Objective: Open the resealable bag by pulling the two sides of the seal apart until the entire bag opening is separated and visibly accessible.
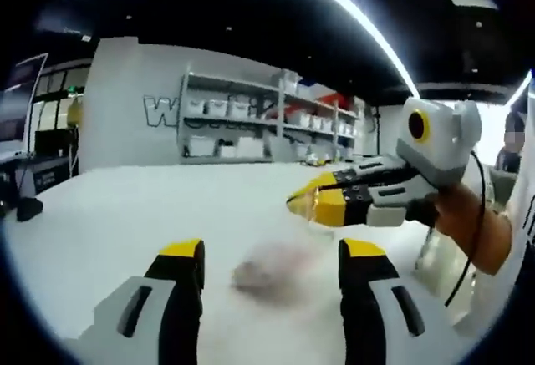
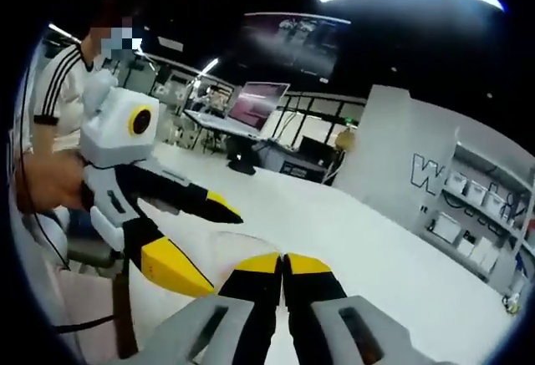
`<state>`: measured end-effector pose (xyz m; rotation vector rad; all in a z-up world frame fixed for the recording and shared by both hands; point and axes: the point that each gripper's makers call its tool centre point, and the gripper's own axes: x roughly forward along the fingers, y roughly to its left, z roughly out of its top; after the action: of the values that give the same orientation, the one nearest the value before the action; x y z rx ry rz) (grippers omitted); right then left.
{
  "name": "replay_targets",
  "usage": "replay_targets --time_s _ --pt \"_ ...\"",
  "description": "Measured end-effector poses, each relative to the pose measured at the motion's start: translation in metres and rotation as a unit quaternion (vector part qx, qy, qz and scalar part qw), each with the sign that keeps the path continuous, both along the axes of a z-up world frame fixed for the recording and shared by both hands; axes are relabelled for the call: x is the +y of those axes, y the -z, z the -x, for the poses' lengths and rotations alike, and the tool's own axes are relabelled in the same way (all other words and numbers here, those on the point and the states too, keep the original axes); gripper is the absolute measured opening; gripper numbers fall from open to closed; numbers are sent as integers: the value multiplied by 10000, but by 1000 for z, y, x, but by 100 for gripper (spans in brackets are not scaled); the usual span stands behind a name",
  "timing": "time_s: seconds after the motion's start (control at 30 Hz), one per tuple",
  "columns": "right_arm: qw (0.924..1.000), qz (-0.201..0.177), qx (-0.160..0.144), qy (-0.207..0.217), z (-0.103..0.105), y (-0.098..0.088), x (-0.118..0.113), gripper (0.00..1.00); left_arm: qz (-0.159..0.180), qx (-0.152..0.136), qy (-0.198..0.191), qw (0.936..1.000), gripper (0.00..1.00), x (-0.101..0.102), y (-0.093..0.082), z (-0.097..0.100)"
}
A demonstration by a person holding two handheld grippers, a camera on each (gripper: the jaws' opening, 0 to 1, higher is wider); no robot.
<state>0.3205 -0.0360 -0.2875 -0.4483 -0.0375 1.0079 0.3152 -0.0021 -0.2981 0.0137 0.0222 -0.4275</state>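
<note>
A clear resealable bag (image 1: 269,270) with blurred greyish contents hangs low over the white table (image 1: 125,215). In the left gripper view my left gripper (image 1: 272,252) stands open, its yellow-tipped jaws on either side of the bag. My right gripper (image 1: 298,200) comes in from the right, shut on the bag's clear upper edge. In the right gripper view my right gripper (image 2: 282,261) has its jaws pressed together. Thin clear film of the bag (image 2: 224,244) shows faintly just left of them. The left gripper (image 2: 209,248) enters from the left with its jaws spread around that film.
Shelves with white bins (image 1: 251,123) stand against the far wall. A laptop (image 2: 255,106) and dark gear sit at the table's far end. A person (image 2: 58,98) in a striped sleeve is close behind the left gripper. A cable (image 1: 468,256) trails from the right gripper.
</note>
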Motion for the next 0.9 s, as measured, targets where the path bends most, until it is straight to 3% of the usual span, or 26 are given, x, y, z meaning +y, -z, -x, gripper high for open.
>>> replay_targets --time_s 0.1,0.23,0.47,0.9 --pt "10000 -39 14 46 -6 -4 0 0 -219 -242 78 9994 77 -1 -4 -17" --pt "9999 -121 51 101 -14 -9 0 0 -277 -145 246 9992 77 -4 4 -28" --pt "9996 -242 126 98 -17 -13 0 0 -491 253 306 9980 78 -5 26 -24" --pt "9996 -266 76 40 -24 -25 0 0 -494 312 293 9979 80 -5 16 -23"
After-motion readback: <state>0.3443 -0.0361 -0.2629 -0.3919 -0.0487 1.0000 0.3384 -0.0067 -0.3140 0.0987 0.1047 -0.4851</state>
